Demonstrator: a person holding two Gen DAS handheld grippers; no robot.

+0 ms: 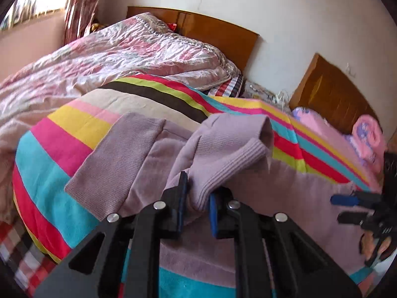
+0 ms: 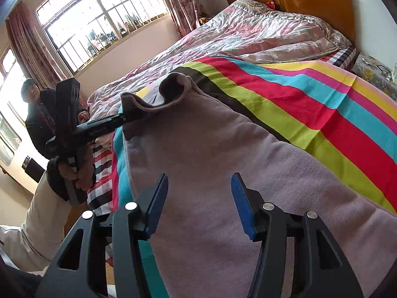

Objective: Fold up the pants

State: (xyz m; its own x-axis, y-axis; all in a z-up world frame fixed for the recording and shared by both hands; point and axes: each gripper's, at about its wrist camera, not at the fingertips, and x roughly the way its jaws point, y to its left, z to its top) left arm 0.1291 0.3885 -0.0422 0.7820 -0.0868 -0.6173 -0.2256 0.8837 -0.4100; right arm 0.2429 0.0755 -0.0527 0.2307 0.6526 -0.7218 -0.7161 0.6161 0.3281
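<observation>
You are working over a bed [image 2: 345, 57] with a brown wooden headboard [image 2: 312, 5] at its far end. A striped sheet [image 2: 297, 104] in red, turquoise, lime, yellow, pink and dark brown covers the near part. Behind it a crumpled pink floral quilt [image 2: 248, 34] lies heaped toward the headboard. The mauve pants [image 2: 223, 173] lie directly on the striped sheet, one ribbed cuff [image 1: 104, 164] flat on it, the other [image 1: 230, 154] lifted off it. At the near edge a red-and-white checked cloth [image 2: 101, 173] shows under the sheet.
</observation>
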